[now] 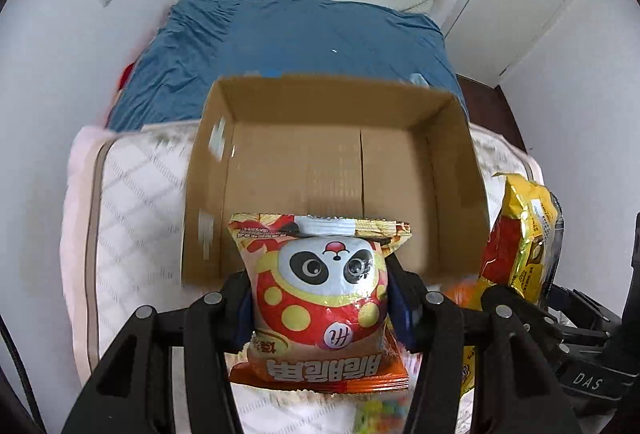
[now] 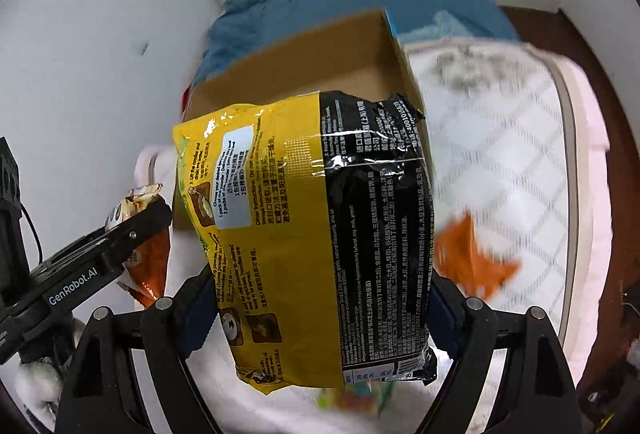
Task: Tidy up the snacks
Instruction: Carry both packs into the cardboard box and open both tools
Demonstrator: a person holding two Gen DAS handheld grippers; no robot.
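My left gripper pinches the panda snack bag across its puffy middle, the open cardboard box just ahead. My right gripper clamps the yellow noodle pack by its sides. Both look light, crinkly, slippery and crushable; a mid-body grip suits them.

The yellow packet hides most of the box; an orange bag and the mattress are blurred.
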